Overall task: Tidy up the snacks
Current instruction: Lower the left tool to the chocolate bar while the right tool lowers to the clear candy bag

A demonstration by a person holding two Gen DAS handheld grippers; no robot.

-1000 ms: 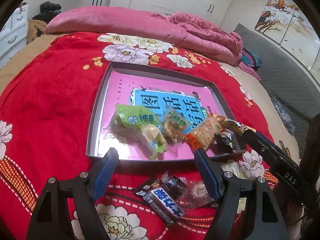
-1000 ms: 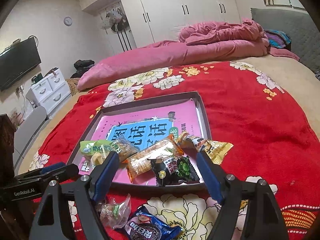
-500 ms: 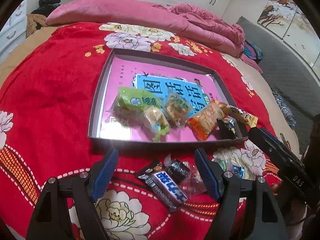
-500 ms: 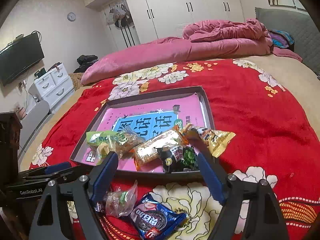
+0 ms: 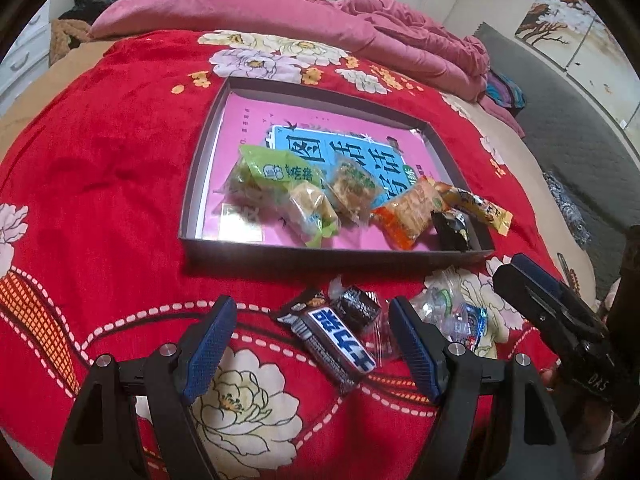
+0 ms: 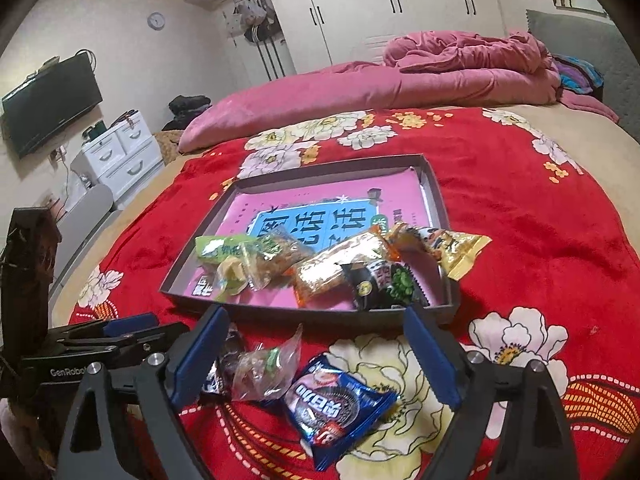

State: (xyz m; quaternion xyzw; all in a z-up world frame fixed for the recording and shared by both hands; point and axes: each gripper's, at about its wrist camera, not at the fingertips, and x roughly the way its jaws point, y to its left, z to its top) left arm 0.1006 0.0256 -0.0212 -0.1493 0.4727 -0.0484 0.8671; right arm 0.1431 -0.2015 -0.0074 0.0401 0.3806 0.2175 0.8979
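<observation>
Covering the big bed is a red blanket [image 6: 520,220] with white and yellow flowers, and a grey box lid [image 6: 434,192] sits in the middle of it. Inside the lid lies a pink and blue paper, and near its front wall is a row of snacks: a green packet [image 5: 276,170], an orange packet [image 5: 412,212], a black packet [image 6: 380,280] and a yellow packet [image 6: 456,246] that hangs over the lid's right wall. Just in front of the lid, on the blanket, lie a dark candy bar [image 5: 336,340], a clear wrapped sweet [image 6: 268,364] and a blue cookie pack [image 6: 336,400]. The left gripper [image 5: 312,348] hangs over the candy bar with its fingers spread wide and holding nothing. The right gripper [image 6: 316,360] is over the blue pack and the clear sweet, its jaws opening, not touching either. Behind the lid a pink quilt [image 6: 400,80] is bunched up. Past the bed are white wardrobes [image 6: 400,8], a wall clock [image 6: 156,20], a black TV [image 6: 52,104] and white drawers [image 6: 120,152].
</observation>
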